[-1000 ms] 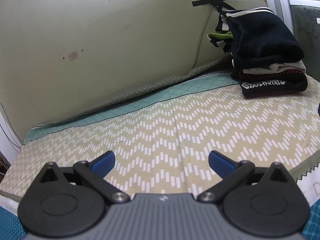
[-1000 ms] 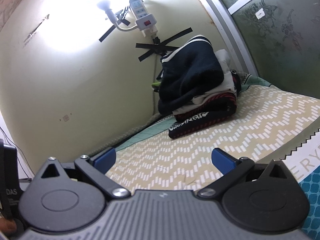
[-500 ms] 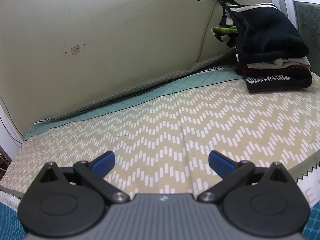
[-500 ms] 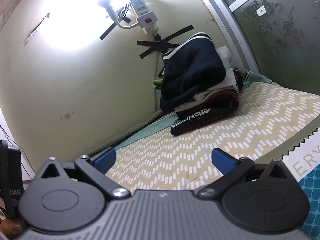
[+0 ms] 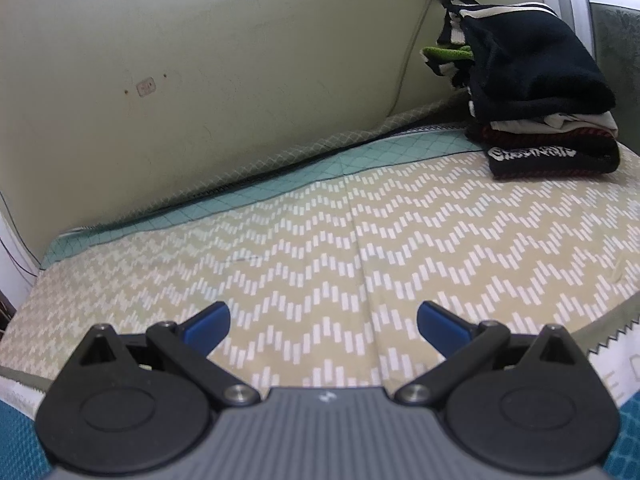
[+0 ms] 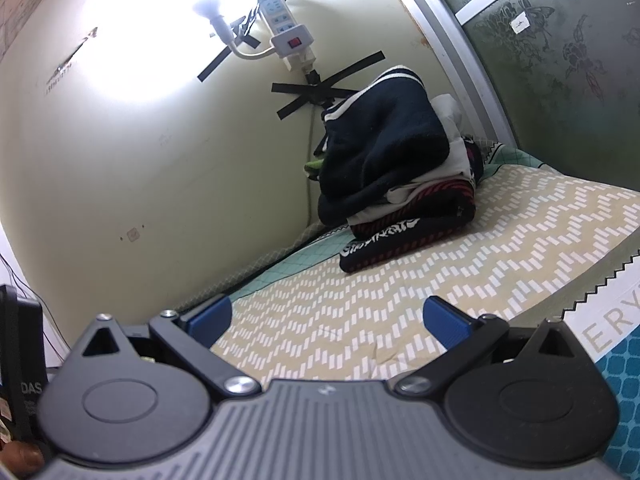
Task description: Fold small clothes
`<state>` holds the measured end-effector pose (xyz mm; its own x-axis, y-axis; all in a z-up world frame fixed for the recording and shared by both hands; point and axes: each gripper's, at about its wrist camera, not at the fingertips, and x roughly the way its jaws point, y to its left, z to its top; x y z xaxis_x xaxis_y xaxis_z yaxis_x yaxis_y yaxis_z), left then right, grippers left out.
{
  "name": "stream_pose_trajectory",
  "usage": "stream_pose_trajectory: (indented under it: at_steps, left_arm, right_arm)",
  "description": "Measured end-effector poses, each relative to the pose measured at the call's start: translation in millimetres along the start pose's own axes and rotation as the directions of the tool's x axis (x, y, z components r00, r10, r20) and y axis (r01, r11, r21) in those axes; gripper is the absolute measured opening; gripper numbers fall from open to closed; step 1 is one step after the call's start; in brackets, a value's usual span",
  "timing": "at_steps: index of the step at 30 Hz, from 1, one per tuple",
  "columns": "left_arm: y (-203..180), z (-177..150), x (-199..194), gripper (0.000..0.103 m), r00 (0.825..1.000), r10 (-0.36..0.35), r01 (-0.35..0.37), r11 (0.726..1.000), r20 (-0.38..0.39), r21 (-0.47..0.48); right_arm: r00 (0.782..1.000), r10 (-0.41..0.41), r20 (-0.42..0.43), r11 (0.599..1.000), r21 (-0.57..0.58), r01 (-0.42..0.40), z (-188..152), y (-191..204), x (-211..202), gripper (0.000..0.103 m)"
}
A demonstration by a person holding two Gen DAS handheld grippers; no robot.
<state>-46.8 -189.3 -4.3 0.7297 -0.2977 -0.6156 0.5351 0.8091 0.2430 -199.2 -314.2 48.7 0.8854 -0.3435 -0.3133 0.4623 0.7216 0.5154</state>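
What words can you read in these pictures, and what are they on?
"ERY": on the white border of the bed cover, cut off at the frame edge.
"DAS": on the black device at the left edge, also cut off.
White lettering on the bottom black garment of the pile: too stylised to read.
Both grippers, left and right: no words.

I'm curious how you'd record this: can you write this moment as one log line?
left gripper: open, empty | right gripper: open, empty | stack of folded clothes: against wall on zigzag sheet | nothing held
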Motion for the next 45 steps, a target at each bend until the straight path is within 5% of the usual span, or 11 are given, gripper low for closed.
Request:
stream_pose_trajectory:
  at_steps: [13,45]
  left_arm:
    - [-9,2,-19,0.103,0.998,-0.066,0.065,0.998,0.008,0.012]
    - [-9,0,-5,0.103,0.999,-0.033,0.033,0.999,-0.04,0.013]
  right_arm:
    - [1.0,0.003,0.025,1.0,0.002,-0.003,5,5,-10,0.097]
    - [1.0,0.003,0.016,1.0,0.01,-0.003,2,5,-7,0.097]
